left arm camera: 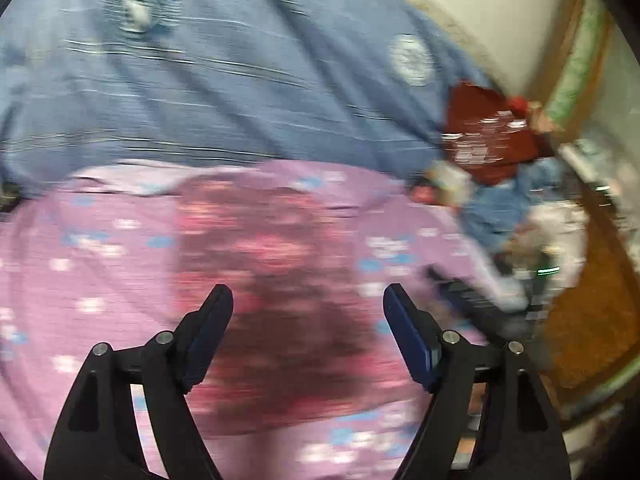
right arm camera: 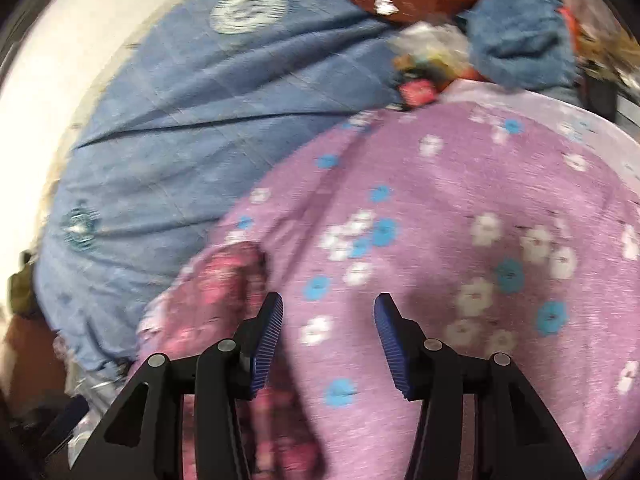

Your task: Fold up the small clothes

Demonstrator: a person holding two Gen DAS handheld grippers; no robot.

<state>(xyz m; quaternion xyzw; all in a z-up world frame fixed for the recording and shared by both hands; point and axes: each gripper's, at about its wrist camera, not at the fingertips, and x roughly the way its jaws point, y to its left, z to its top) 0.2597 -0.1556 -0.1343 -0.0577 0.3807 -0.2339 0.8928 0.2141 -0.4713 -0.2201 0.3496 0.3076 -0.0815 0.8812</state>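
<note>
Blue quilted bedspread [left arm camera: 224,92], cream wall [left arm camera: 492,8]

We see the floral garment [left arm camera: 100,264] lying on the quilted bedspread [left arm camera: 224,92], which stretches out behind it to the wall [left arm camera: 500,12]. A patterned piece [left arm camera: 280,280] lies on the garment's middle in the left wrist view, directly ahead of the left gripper [left arm camera: 308,300]. In the right wrist view the garment [right arm camera: 460,208] fills the near right, the bedspread [right arm camera: 192,120] lies behind and to its left, and the patterned piece [right arm camera: 228,276] sits at the garment's left edge, just left of the right gripper [right arm camera: 329,306]. A heap of other clothes [right arm camera: 480,12] lies behind the garment, to the right.
</note>
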